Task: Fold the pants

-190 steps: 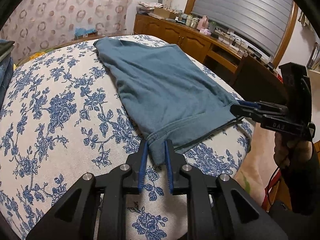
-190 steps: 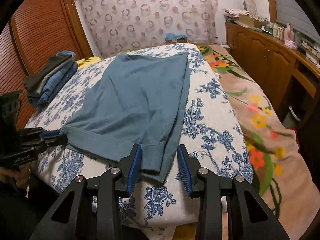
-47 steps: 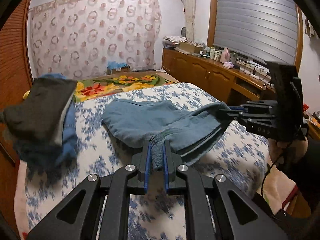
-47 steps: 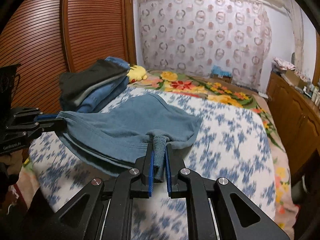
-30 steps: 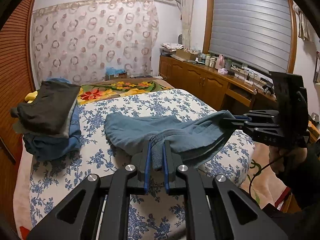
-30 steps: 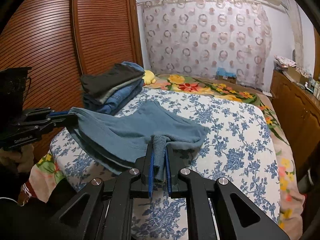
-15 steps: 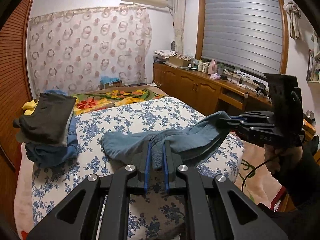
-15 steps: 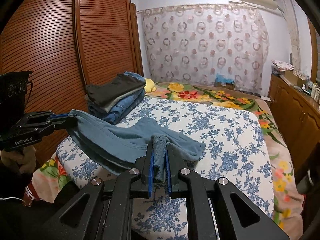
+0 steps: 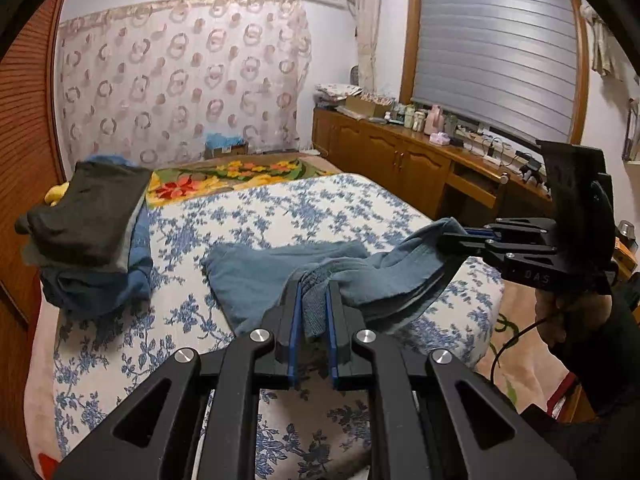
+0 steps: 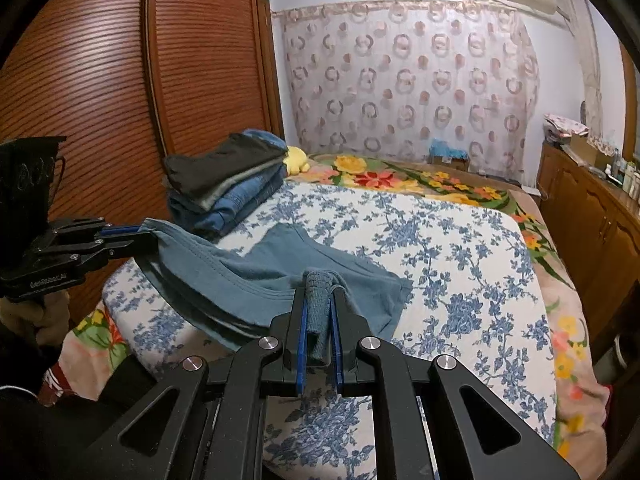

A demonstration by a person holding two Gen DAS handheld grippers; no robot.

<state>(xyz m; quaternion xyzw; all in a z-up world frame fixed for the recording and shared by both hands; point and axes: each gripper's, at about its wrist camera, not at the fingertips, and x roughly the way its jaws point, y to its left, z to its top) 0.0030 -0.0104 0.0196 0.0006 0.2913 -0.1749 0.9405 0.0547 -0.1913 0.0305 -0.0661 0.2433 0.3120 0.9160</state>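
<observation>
The teal-blue pants (image 9: 256, 276) hang between my two grippers above the blue-flowered bed (image 9: 248, 216); their far part still rests on the cover. My left gripper (image 9: 314, 312) is shut on one bunched corner of the near hem. My right gripper (image 10: 319, 320) is shut on the other corner of the pants (image 10: 280, 276). The right gripper also shows at the right of the left wrist view (image 9: 460, 236), and the left gripper at the left of the right wrist view (image 10: 136, 236), each holding the cloth taut and raised.
A stack of folded clothes (image 9: 88, 232) lies at the bed's left side, next to the louvred wardrobe (image 10: 100, 80). A wooden sideboard (image 9: 400, 160) with bottles runs along the right wall. A floral blanket (image 10: 420, 180) covers the far end.
Both grippers closed on the near hem corners, lifted them, and have pulled back and up; less of the pants lies on the bed than half a second ago.
</observation>
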